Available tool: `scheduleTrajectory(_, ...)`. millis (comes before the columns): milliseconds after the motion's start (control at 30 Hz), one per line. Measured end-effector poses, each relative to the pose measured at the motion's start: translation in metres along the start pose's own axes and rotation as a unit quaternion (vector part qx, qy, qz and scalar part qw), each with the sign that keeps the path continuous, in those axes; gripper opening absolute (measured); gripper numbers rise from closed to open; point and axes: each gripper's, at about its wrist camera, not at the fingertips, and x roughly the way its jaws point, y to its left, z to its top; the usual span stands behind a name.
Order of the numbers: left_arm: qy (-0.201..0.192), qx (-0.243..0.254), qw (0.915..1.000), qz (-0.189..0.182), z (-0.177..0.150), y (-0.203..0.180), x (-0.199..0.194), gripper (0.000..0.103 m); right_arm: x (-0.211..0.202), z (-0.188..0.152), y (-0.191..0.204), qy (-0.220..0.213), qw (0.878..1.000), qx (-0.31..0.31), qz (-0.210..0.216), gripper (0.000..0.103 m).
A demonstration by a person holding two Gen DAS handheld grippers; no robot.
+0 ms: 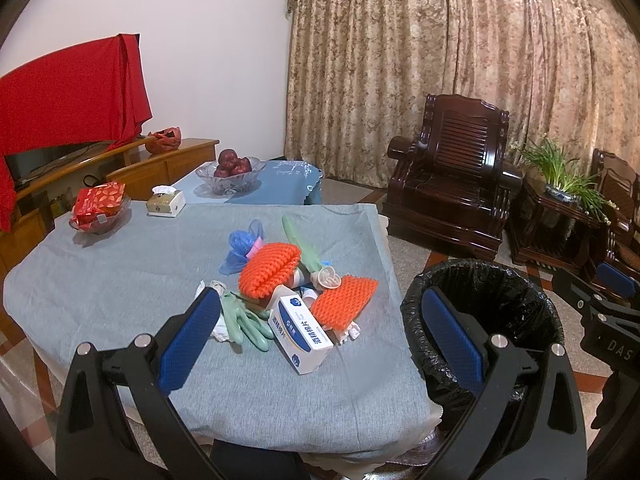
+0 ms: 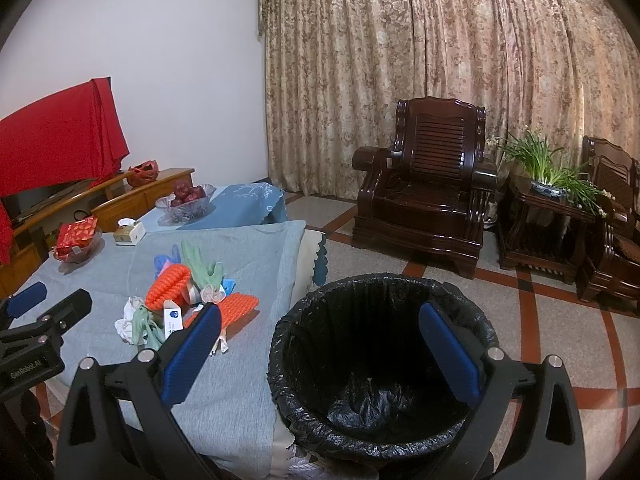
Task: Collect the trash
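Note:
A pile of trash lies on the grey tablecloth [image 1: 100, 280]: two orange foam fruit nets [image 1: 270, 270] [image 1: 344, 302], a white and blue box [image 1: 300, 330], green rubber gloves [image 1: 244, 320], a blue plastic bag [image 1: 240, 248], crumpled tissue [image 1: 218, 326]. The pile also shows in the right wrist view [image 2: 168, 284]. A bin with a black liner [image 2: 380, 364] stands on the floor right of the table, also in the left wrist view [image 1: 480, 320]. My left gripper [image 1: 320, 336] is open and empty above the table's near edge. My right gripper [image 2: 320, 344] is open and empty above the bin.
At the table's far side stand a tissue box [image 1: 166, 202], a glass bowl with a red packet [image 1: 98, 210] and a bowl of apples [image 1: 232, 168]. A dark wooden armchair [image 2: 424, 196] and a side table with a plant [image 2: 548, 196] stand beyond the bin.

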Motion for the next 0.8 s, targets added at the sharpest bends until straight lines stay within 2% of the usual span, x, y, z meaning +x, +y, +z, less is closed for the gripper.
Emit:
scheduleTrajectory(700, 0.002, -0.001, 1.0, -0.001, 0.003, 0.003, 0.001, 0.098, 0.006, -0.003, 0.0, 0.003, 1.0, 0.001, 0.001, 0.097)
scheduleTrajectory(800, 0.002, -0.001, 1.0, -0.001, 0.002, 0.003, 0.001, 0.098, 0.014, -0.016, 0.0, 0.003, 1.0, 0.001, 0.002, 0.097)
